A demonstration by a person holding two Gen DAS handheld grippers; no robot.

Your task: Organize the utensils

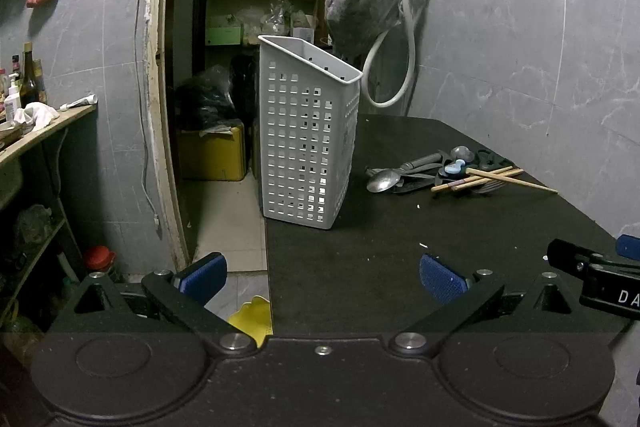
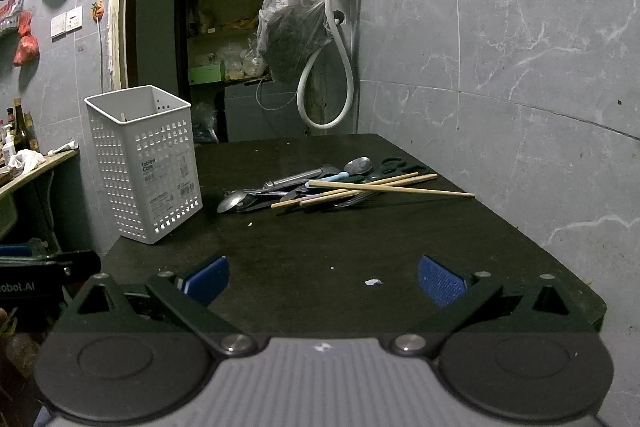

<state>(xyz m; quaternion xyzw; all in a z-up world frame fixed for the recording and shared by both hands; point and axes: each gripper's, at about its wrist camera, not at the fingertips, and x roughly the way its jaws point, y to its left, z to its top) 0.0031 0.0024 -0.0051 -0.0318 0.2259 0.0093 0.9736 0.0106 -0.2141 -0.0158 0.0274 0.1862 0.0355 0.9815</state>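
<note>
A white perforated utensil holder [image 1: 306, 131] [image 2: 146, 163] stands upright at the left edge of the black table [image 1: 400, 247] [image 2: 320, 243]. To its right lies a heap of utensils: wooden chopsticks [image 1: 492, 179] [image 2: 372, 187], a metal spoon [image 1: 383, 181] [image 2: 234, 202], a fork [image 2: 356, 199], scissors [image 2: 390, 165] and dark-handled tools. My left gripper [image 1: 322, 279] is open with nothing between its blue pads, near the table's front left corner. Also open and holding nothing, my right gripper [image 2: 323, 277] hovers over the table's front part. A thin stick tip shows inside the holder.
A hose [image 2: 344, 67] and a plastic bag [image 2: 294, 35] hang from a tap on the grey wall behind the table. A doorway to a storeroom opens at left. A wooden shelf [image 1: 44, 127] with bottles stands far left. A yellow thing [image 1: 254, 317] lies on the floor.
</note>
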